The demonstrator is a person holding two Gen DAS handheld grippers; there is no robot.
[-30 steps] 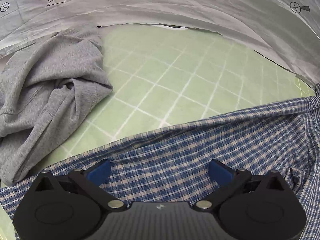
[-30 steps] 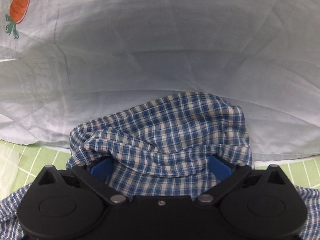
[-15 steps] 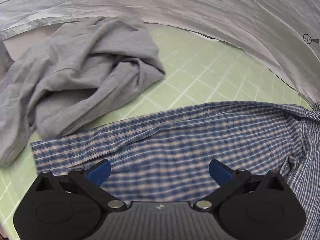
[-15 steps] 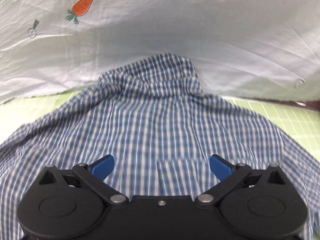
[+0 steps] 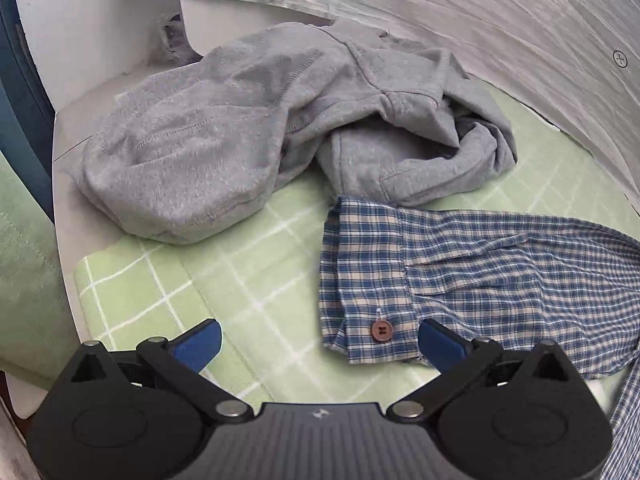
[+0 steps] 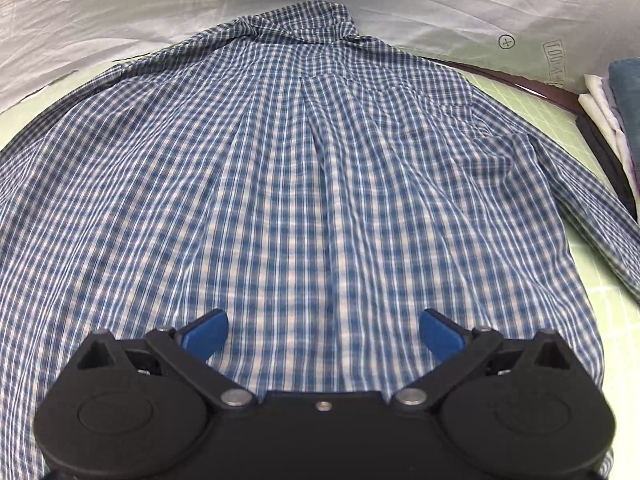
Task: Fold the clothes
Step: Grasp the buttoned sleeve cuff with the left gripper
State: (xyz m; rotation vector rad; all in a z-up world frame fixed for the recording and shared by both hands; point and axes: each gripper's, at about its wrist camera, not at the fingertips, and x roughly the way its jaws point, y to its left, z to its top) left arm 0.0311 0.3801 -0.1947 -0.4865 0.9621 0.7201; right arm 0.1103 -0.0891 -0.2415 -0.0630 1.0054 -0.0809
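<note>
A blue and white checked shirt (image 6: 304, 184) lies back side up, spread over the green grid mat (image 6: 600, 312), its collar at the far edge. My right gripper (image 6: 322, 334) hovers open over the shirt's lower back, with nothing between its fingers. In the left wrist view the shirt's sleeve (image 5: 480, 272) stretches in from the right; its cuff carries a brown button (image 5: 380, 330). My left gripper (image 5: 318, 344) is open, and the cuff's near edge lies between its blue fingertips, closer to the right one.
A crumpled grey sweatshirt (image 5: 248, 128) lies beyond the cuff, partly on the mat (image 5: 248, 280). A pale printed sheet (image 6: 440, 4) covers the far side. A stack of folded clothes (image 6: 616, 112) sits at the right edge. The white table edge (image 5: 64, 168) runs along the left.
Both grippers have pulled back from the shirt. The right view has widened from the collar to the whole back. The left view has slid left along the sleeve to the cuff.
</note>
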